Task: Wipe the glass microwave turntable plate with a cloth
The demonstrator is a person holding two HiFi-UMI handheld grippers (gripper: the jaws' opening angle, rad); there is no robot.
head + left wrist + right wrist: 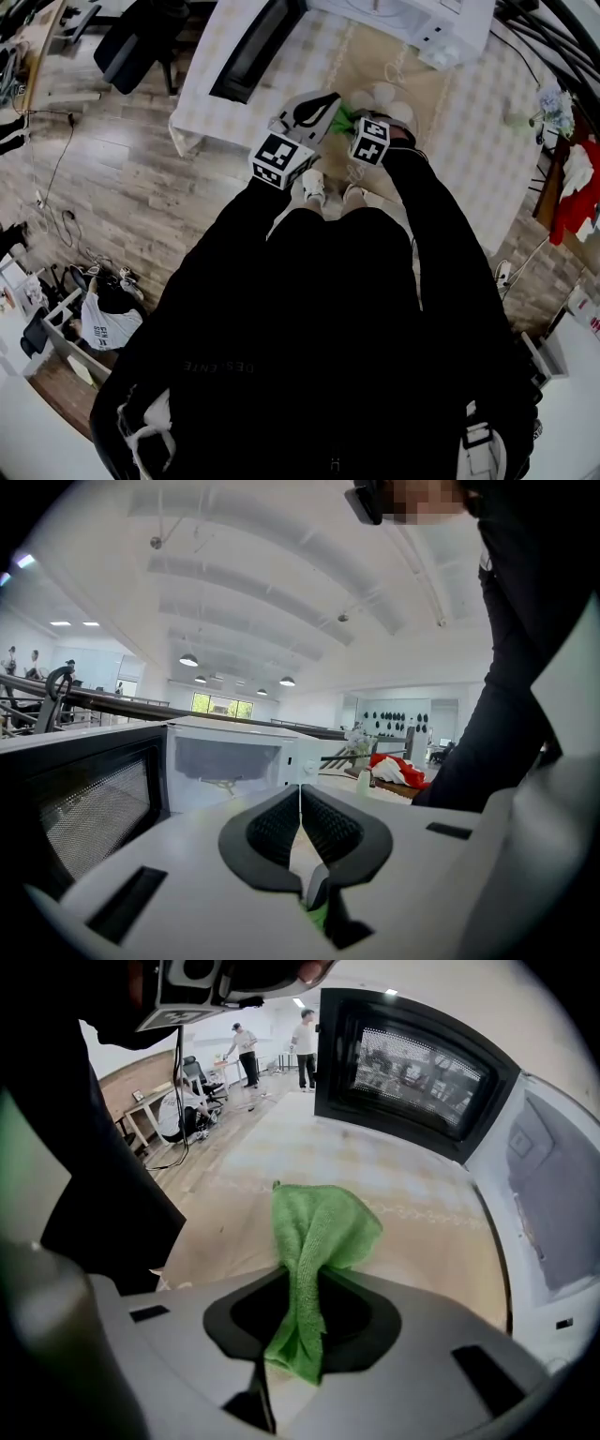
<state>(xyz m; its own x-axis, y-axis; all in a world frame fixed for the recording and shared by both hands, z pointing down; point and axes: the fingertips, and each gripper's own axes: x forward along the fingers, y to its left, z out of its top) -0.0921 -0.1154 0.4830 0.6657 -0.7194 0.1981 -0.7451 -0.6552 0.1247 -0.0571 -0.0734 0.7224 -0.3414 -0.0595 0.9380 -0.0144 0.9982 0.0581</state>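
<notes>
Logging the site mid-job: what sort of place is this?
Probably a large open lab hall, not a home kitchen: high arched ceiling with hanging lamps, desks with people behind, microwave on a clothed table.

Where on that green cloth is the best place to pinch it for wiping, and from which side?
Probably the gathered middle, as the right gripper does now: its jaws are shut on the bunched folds of the green cloth, coming from the person's side. That leaves the broad loose flap free ahead of the jaws for wiping.
</notes>
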